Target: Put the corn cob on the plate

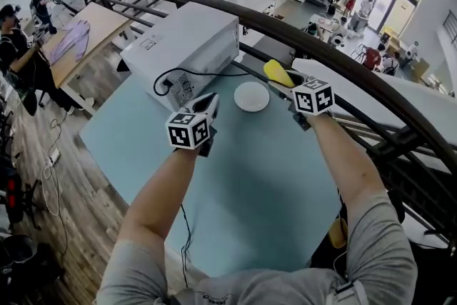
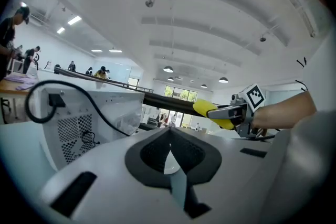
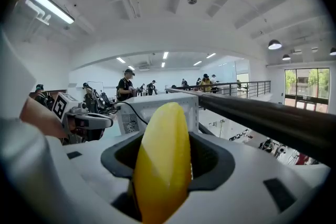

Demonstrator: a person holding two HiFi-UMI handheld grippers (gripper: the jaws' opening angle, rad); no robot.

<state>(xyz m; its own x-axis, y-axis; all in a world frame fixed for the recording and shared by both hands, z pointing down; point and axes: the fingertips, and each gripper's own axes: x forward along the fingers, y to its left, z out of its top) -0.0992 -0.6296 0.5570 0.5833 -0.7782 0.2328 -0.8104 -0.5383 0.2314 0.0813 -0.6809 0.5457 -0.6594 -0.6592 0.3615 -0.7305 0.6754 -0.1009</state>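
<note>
The yellow corn cob (image 1: 277,72) is clamped in my right gripper (image 1: 283,81) and hangs in the air just right of the small white plate (image 1: 251,96), which stands on the light blue table (image 1: 264,182). In the right gripper view the cob (image 3: 163,160) fills the gap between the jaws and sticks out forward. My left gripper (image 1: 212,102) hovers just left of the plate, shut with nothing in it; in its own view the jaws (image 2: 169,134) meet at the tips. That view also has the cob (image 2: 210,109) at the right.
A large white box-shaped appliance (image 1: 186,46) with a black cable (image 1: 193,73) stands on the table's far left, close behind the left gripper. A thick dark handrail (image 1: 343,61) runs along the table's far and right sides. People work at benches far left.
</note>
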